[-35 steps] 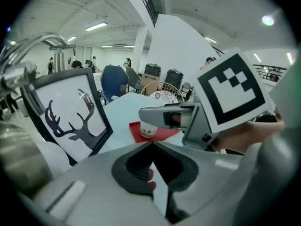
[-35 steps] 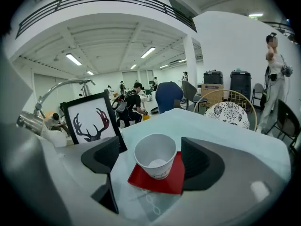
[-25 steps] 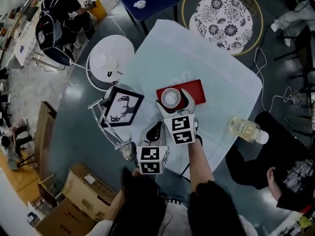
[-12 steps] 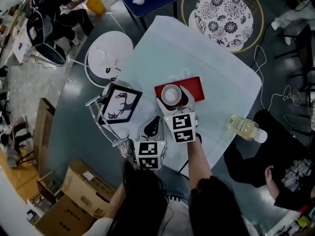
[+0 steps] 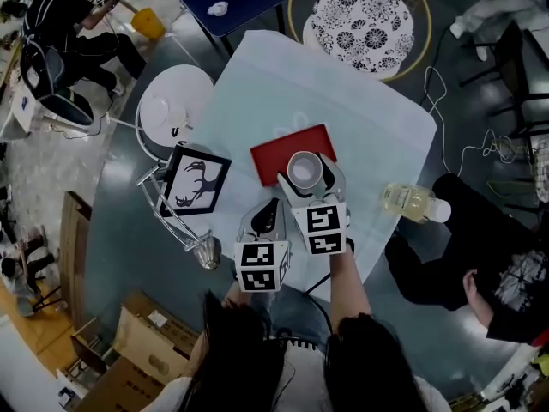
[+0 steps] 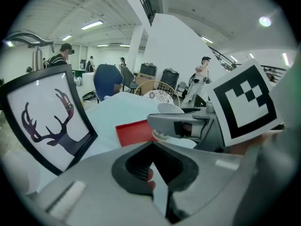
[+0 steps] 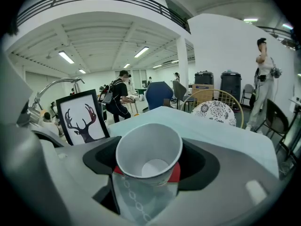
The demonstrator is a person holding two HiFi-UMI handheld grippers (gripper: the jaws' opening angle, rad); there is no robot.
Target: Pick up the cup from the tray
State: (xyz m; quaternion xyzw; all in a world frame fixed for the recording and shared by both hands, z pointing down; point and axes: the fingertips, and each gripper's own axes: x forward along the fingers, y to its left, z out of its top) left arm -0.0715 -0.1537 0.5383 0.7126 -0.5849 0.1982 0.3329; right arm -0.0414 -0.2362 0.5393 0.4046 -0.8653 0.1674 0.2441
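Finds the right gripper (image 5: 305, 175) closed on the white paper cup (image 5: 304, 169), jaws pressed to either side of the wall, mouth up and tipped slightly toward the gripper's own camera. Places the cup over the near right corner of the red tray (image 5: 273, 154), against a position over the tray's left part a second ago with the same jaws around it. Reads that shift as the cup carried off its spot, and so judges the pick-up under way. Cannot confirm clearance: sees red just under the cup's base in the right gripper view and finds no gap in any view. Notes the left gripper (image 5: 268, 216) just beside the right one, short of the tray, fingers together on nothing, idle as before. Records the framed deer picture (image 5: 193, 181) at the left edge of the pale table (image 5: 369, 118) and a plastic bottle (image 5: 410, 202) lying well apart to the right, neither disturbed. Advises a straight lift at unchanged grip pressure, to avoid denting a paper wall judged easy to crush.
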